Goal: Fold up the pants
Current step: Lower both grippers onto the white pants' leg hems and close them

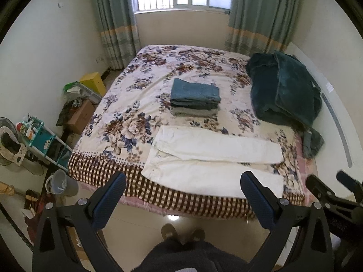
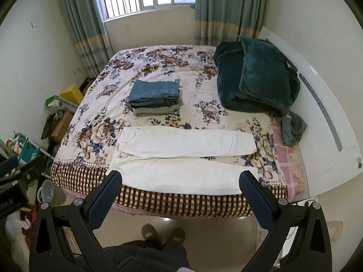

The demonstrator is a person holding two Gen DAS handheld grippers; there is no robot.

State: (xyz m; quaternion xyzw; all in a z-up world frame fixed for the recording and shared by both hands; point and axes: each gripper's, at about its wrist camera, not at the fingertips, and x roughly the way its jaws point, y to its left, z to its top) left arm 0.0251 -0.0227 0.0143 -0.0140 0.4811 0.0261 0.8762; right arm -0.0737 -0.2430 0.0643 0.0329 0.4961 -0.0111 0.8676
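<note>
White pants (image 1: 211,161) (image 2: 181,156) lie flat along the near edge of the floral bed (image 1: 158,72) (image 2: 158,68), waistband to the left, both legs stretched to the right. Behind them sits a stack of folded blue and grey pants (image 1: 195,97) (image 2: 155,97). My left gripper (image 1: 183,185) hovers open above the floor, short of the bed's edge, nothing between its fingers. My right gripper (image 2: 180,183) is likewise open and held back from the near pant leg. The right gripper's tip also shows at the left wrist view's right edge (image 1: 333,185).
A dark green blanket (image 1: 283,90) (image 2: 254,77) is heaped at the bed's right, with a grey-blue garment (image 1: 313,142) (image 2: 292,127) below it. Boxes, a teal rack (image 1: 45,140) and a bin (image 1: 61,182) crowd the floor to the left. The person's slippered feet (image 2: 163,233) stand on the tiles.
</note>
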